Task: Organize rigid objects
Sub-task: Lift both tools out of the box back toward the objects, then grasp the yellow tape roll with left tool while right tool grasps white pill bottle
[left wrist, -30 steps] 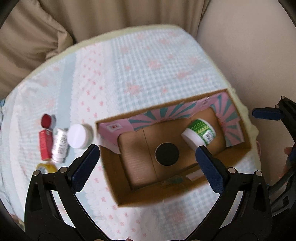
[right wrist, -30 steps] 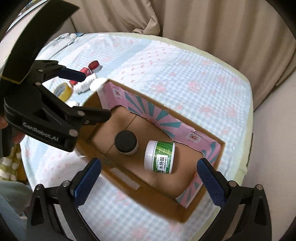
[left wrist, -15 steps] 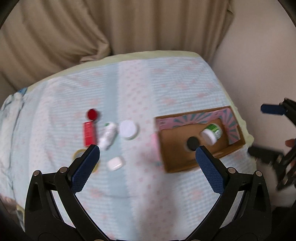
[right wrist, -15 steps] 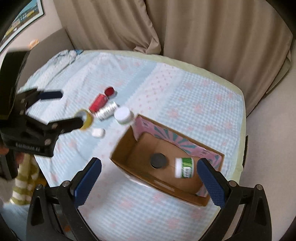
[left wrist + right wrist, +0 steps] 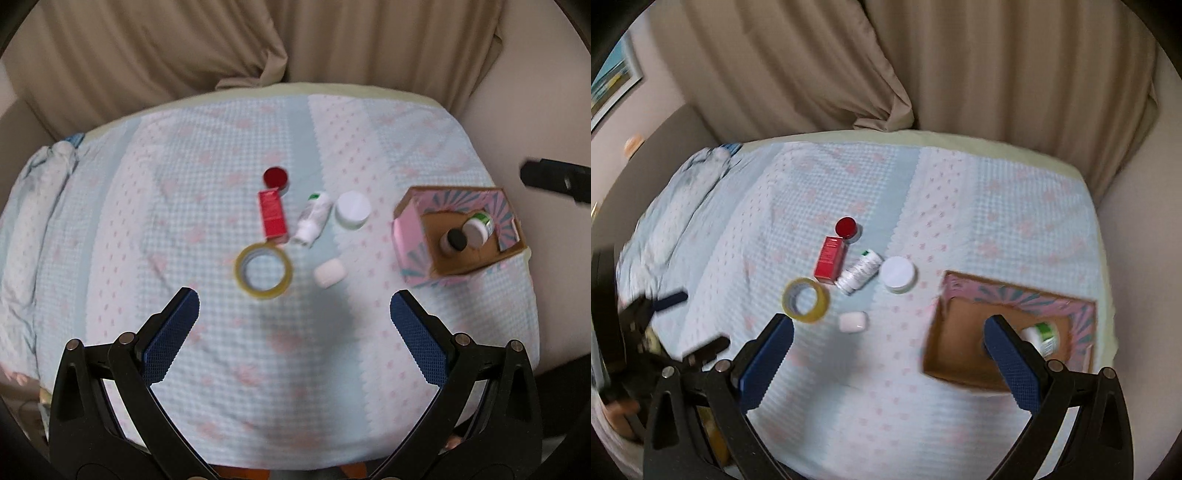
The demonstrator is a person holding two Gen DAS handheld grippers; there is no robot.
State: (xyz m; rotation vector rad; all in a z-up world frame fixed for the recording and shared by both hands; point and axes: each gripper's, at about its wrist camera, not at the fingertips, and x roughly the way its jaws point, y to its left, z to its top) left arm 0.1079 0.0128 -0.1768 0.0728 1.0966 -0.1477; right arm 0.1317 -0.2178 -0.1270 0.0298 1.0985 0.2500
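Cardboard box at bed's right edge holds black-lidded jar & what looks like a green-labelled tub; tape roll, red carton, white jar lie loose w/ nothing over them. Left gripper, right gripper: both spread, empty.

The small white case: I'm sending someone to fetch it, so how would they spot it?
On the checked bedspread, find the yellow tape roll. Just right of it, apart, lies the small white case: a flat rounded pebble shape, unlike the round white-lidded jar above it.
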